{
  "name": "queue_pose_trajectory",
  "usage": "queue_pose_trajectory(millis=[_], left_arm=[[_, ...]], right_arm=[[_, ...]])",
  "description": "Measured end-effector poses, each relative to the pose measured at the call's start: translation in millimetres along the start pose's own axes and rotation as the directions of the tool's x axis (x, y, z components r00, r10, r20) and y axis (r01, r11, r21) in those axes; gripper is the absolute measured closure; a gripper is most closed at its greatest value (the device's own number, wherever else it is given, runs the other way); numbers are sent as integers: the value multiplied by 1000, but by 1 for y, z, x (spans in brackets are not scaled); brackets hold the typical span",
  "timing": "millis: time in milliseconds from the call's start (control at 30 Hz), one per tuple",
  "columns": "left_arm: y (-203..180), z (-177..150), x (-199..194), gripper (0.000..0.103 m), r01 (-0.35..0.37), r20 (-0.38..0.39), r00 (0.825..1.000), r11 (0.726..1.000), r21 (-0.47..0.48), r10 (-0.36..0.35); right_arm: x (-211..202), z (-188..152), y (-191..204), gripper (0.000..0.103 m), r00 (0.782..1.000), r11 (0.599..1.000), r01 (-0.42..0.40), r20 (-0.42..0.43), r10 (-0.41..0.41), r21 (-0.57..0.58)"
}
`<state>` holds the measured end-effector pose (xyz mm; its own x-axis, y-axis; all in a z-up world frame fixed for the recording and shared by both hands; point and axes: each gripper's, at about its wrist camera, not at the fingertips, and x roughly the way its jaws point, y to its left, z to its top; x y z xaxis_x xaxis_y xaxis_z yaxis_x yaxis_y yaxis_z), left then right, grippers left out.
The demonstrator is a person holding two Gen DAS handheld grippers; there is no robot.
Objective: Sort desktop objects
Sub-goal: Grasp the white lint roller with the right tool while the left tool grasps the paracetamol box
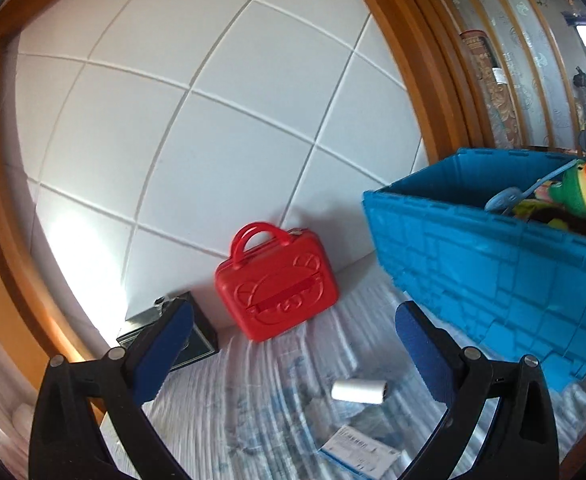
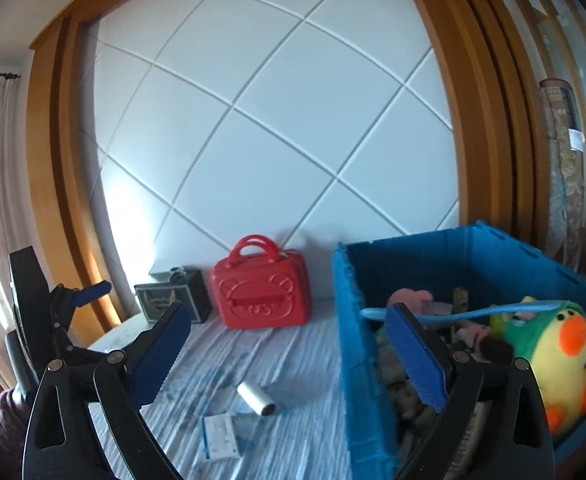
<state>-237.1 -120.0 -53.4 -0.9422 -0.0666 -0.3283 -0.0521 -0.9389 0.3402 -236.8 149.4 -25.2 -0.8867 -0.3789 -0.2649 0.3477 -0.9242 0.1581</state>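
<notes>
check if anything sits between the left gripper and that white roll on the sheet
Nothing visible does. The left gripper is open above the white roll, with only bare striped sheet between. The small white box lies nearer, off the path.

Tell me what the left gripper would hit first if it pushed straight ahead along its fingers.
Probably the red case: it stands between the open fingers of the left gripper, against the white panelled wall. The white roll lies nearer but lower; depth is unclear.
</notes>
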Motion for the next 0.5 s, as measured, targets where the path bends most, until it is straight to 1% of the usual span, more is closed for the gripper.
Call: queue_pose_trajectory(millis=[67, 133, 200, 233, 267, 333, 400, 500], left_arm=[[25, -20, 5, 0, -10, -32, 999, 1000, 3, 11], [43, -38, 11, 0, -15, -54, 998, 1000, 13, 16], [57, -57, 18, 0, -24, -81, 996, 1000, 11, 25], [62, -66, 22, 0, -21, -94, 995, 1000, 1, 21], [65, -74, 26, 0, -4, -105, 994, 1000, -12, 3], [66, -91, 33, 0, 0, -120, 993, 1000, -23, -3], [62, -107, 41, 0, -11, -138, 990, 999, -36, 5], [52, -129, 62, 0, 12, -191, 981, 997, -80, -27]], right_arm=[[20, -13, 24, 0, 999, 1000, -28, -29, 28, -14], [42, -27, 38, 0, 997, 998, -55, -62, 54, -13], [74, -46, 48, 0, 988, 997, -77, -133, 75, -9], [90, -57, 53, 0, 978, 994, -104, -181, 101, -11], [109, -68, 56, 1, 964, 992, -124, -238, 118, -13], [144, -94, 61, 1, 933, 991, -133, -341, 120, -16], [174, -114, 63, 3, 908, 989, -147, -402, 121, -34], [218, -138, 66, 4, 884, 980, -167, -457, 98, -113]])
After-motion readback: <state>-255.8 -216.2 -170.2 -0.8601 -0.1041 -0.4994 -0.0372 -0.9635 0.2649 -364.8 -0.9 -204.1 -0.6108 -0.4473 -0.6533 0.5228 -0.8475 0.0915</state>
